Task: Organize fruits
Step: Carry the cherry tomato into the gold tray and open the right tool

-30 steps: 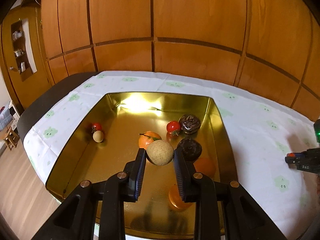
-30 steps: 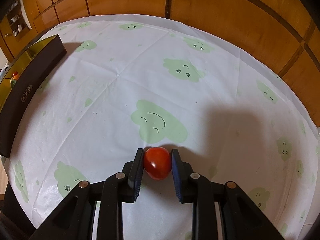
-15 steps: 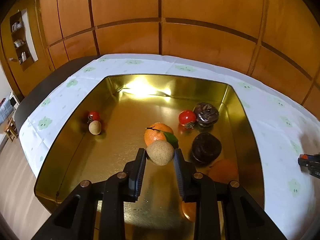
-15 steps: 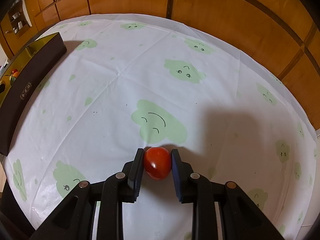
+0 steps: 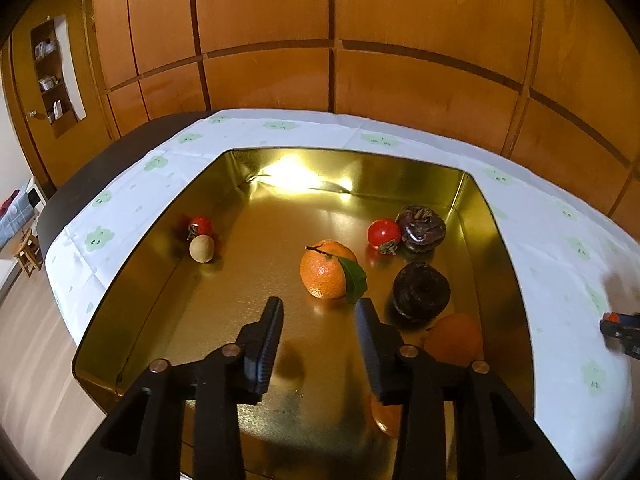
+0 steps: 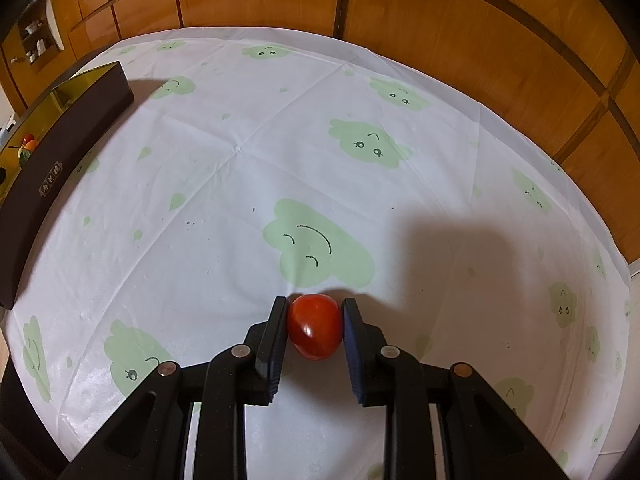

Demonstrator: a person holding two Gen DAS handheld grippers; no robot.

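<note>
My left gripper (image 5: 319, 312) is open and empty above the gold tray (image 5: 132, 264). The tan round fruit it held is out of sight; a dark shadow lies on the tray floor under the jaws. In the tray lie a leafy tangerine (image 5: 328, 269), a red tomato (image 5: 384, 233), two dark wrinkled fruits (image 5: 421, 224) (image 5: 421, 289), an orange fruit (image 5: 454, 338), and at the left a small red fruit (image 5: 200, 225) and a small tan fruit (image 5: 202, 249). My right gripper (image 6: 314, 312) is shut on a red tomato (image 6: 316, 326) just above the tablecloth.
The tray's dark outer wall (image 6: 60, 160) stands at the far left of the right wrist view. The white cloth with green cloud faces (image 6: 320, 248) covers the table. Wooden wall panels (image 5: 328, 20) stand behind. The right gripper's tip (image 5: 620, 326) shows at the left view's right edge.
My left gripper has opened and let go of the tan round fruit, which no longer shows between the jaws. The right gripper still holds the tomato, almost unmoved.
</note>
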